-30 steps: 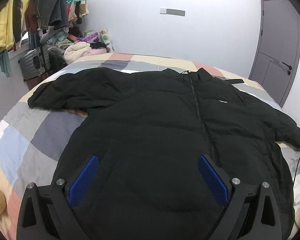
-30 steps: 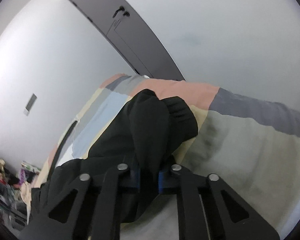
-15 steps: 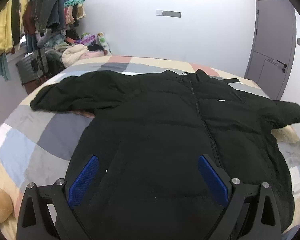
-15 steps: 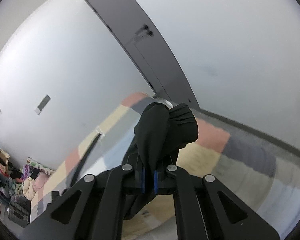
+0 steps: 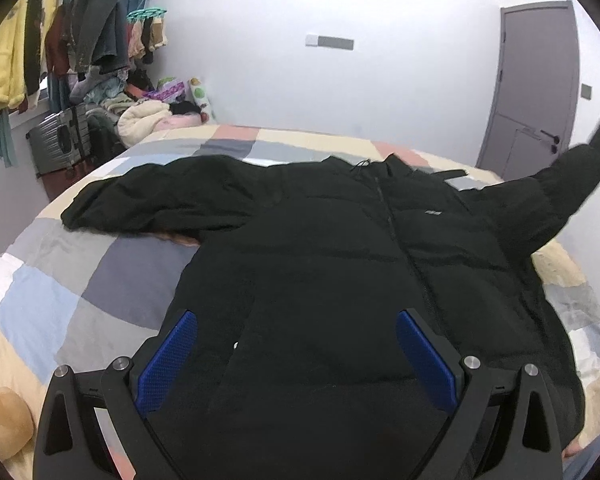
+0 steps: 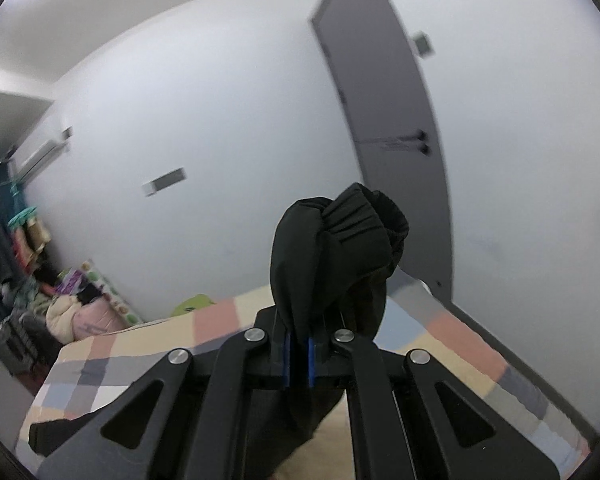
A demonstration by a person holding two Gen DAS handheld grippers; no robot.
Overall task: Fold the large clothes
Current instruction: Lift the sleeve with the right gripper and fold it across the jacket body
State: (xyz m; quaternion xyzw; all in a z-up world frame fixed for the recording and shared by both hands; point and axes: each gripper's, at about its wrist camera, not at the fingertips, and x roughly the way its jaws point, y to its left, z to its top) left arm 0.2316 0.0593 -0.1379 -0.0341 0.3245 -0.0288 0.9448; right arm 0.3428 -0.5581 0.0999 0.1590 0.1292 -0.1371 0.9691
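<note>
Black jacket (image 5: 340,280) lies unfolded across the bed (image 5: 80,280), one sleeve (image 6: 340,248) pinched aloft by the right gripper (image 6: 298,354), left gripper (image 5: 296,356) spread empty above the jacket's hem.

The right gripper (image 6: 298,354), clamped on the cuff (image 6: 356,224) of the black jacket (image 5: 340,280), has swung the sleeve (image 5: 572,172) up off the bed (image 5: 80,280), high against the door (image 6: 384,120).

Left gripper (image 5: 296,354) and right gripper (image 6: 299,358): black angular frames, silver screws, blue textured pads (image 5: 166,362).
</note>
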